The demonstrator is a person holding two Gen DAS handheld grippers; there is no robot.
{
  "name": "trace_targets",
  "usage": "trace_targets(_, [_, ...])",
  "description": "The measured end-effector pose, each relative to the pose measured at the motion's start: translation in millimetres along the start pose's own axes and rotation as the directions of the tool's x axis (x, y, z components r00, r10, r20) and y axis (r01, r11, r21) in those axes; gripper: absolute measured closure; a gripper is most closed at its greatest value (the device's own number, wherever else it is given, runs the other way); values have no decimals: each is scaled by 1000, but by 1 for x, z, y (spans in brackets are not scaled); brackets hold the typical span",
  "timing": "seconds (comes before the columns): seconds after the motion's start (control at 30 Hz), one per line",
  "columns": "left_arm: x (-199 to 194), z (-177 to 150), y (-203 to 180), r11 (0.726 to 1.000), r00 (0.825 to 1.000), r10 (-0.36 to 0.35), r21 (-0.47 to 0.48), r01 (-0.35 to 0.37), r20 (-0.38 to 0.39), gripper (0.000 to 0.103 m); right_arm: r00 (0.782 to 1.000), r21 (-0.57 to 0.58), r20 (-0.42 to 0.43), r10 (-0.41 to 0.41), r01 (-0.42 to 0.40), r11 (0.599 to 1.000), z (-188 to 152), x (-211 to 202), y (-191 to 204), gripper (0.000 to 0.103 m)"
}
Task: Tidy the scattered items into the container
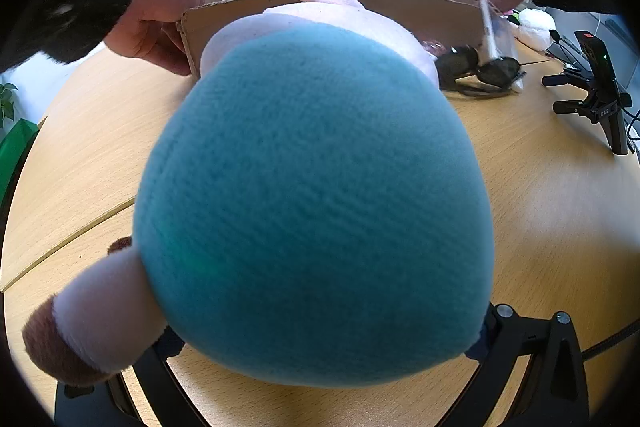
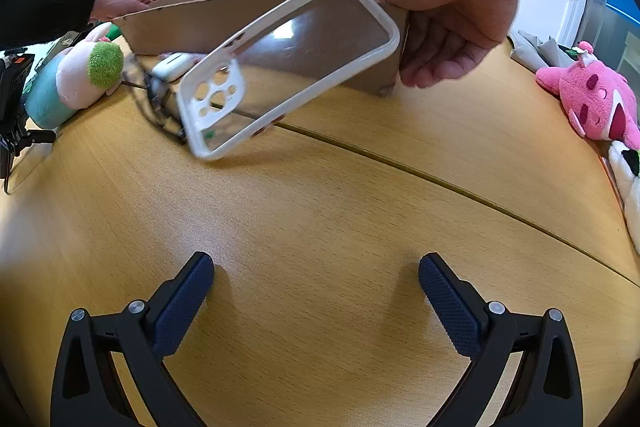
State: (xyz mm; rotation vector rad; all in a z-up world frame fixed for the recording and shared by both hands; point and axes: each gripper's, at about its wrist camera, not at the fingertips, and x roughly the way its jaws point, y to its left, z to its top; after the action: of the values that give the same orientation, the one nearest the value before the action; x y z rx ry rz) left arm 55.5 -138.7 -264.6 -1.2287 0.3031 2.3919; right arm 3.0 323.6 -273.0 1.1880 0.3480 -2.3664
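Two tools show at the near edge. The right tool (image 2: 316, 291) hangs over the desk (image 2: 320, 211) with its fingers spread wide and nothing between them. The left tool (image 1: 328, 347) is clamped on a blue-bodied plush toy (image 1: 316, 195), just short of the cardboard box (image 2: 192, 19). A clear phone case (image 2: 288, 63) tilts in mid-air before the box, above sunglasses (image 1: 480, 73). Bare hands (image 2: 444, 11) grip both box ends.

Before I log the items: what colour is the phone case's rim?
White rim on the phone case, clear back; the right wrist view shows it best.
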Motion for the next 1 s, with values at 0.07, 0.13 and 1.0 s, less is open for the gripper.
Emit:
trace_targets(0.07, [0,0,0,1000,1000,0,0,0,0,0,1000,0,0,0,0,1000,0,0,0,0])
trace_targets(0.13, [0,0,0,1000,1000,0,0,0,0,0,1000,0,0,0,0,1000,0,0,0,0])
trace_targets(1.0, [2,1,-1,1000,1000,1,0,-1,-1,0,1000,-2,0,2,-2,1000,0,0,0,0])
